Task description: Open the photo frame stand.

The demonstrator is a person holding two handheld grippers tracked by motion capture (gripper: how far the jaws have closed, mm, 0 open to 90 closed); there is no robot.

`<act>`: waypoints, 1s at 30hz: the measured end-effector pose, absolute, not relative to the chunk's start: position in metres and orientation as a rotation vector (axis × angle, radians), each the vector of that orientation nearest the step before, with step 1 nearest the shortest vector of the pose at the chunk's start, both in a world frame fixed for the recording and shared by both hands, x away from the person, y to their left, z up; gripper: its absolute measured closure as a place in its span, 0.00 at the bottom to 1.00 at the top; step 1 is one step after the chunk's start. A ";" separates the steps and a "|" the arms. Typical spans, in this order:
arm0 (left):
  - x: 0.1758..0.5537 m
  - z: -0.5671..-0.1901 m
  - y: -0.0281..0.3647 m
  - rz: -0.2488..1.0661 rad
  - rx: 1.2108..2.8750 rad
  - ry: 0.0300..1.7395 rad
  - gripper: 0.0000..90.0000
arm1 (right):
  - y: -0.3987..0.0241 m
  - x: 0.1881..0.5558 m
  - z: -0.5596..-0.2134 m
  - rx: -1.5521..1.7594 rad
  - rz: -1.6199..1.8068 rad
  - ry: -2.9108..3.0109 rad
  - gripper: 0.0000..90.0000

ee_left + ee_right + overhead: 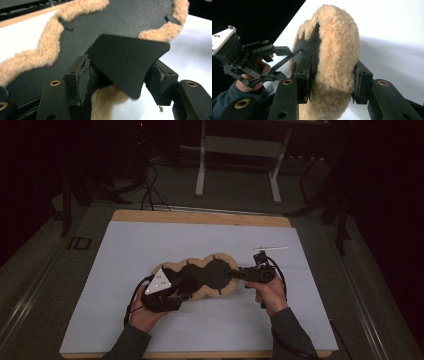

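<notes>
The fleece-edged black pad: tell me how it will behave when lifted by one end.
The pad probably flops: a black flap already folds up between the left tongs. It looks light, a thin sheet with fluffy trim. The fleece should squash under the right tongs rather than slip.

I see the fleece pad (207, 275) lying near the middle of the table (130, 245), on its white cover, stretched left to right. It is a long, wavy-edged piece: a black felt-like face in the centre, with a tan, curly fleece border bulging in rounded lobes. Small black tabs cross the border at several spots. In my left gripper view a pointed black flap (125, 60) stands tilted above the black face, with tan fleece showing beneath it. In my right gripper view the pad's right end is lifted on edge, its thick fleece rim facing me.
</notes>
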State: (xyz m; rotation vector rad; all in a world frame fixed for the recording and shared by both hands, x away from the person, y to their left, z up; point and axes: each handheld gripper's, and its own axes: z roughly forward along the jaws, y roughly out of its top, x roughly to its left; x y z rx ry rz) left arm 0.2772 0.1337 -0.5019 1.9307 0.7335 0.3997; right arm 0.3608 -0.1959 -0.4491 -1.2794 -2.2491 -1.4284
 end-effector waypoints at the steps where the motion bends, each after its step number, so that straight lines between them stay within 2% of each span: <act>1: 0.276 -0.502 0.136 0.391 1.935 0.736 0.44 | -0.196 0.360 -0.449 -1.278 -1.427 -2.251 0.65; 12: 0.264 -0.503 0.157 0.389 1.984 0.729 0.44 | -0.196 0.359 -0.449 -1.253 -1.420 -2.302 0.65; 16: 0.261 -0.502 0.164 0.402 1.998 0.753 0.41 | -0.195 0.358 -0.449 -1.241 -1.428 -2.316 0.65; 30: 0.267 -0.499 0.190 0.400 1.921 0.854 0.44 | -0.195 0.356 -0.447 -1.206 -1.419 -2.373 0.65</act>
